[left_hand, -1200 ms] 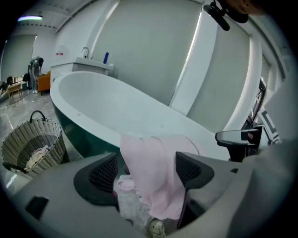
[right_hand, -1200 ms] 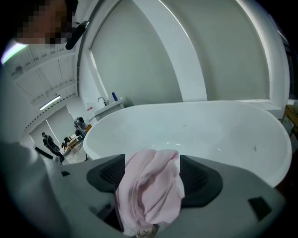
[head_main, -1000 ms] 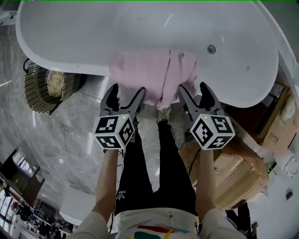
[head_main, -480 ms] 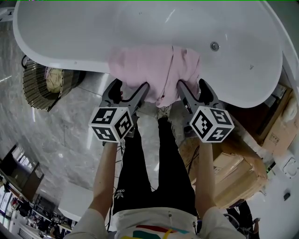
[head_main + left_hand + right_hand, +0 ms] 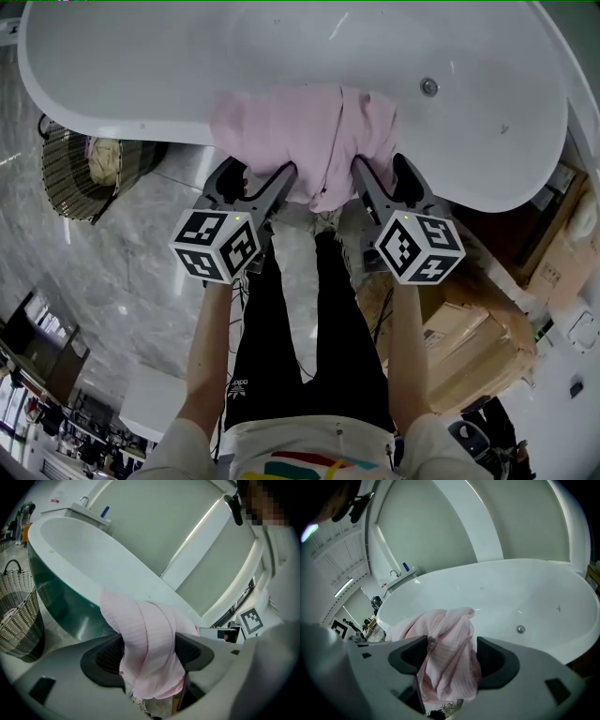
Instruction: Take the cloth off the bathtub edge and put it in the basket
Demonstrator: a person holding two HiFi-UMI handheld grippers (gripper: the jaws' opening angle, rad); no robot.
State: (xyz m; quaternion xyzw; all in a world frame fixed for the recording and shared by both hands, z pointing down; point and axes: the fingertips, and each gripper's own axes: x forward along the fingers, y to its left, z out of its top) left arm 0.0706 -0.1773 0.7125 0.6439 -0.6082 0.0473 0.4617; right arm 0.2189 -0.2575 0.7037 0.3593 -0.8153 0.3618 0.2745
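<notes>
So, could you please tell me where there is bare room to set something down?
Free: inside the bathtub either side of the cloth, and the marble floor between basket and legs. Crowded: cardboard boxes at right; the basket holds something.

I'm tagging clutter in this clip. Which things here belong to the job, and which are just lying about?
Job:
- cloth, draped over the tub edge
- tub
- basket
- left gripper and right gripper, each with jaws apart around the cloth

Lying about:
- cardboard boxes
- beige bundle in the basket
</notes>
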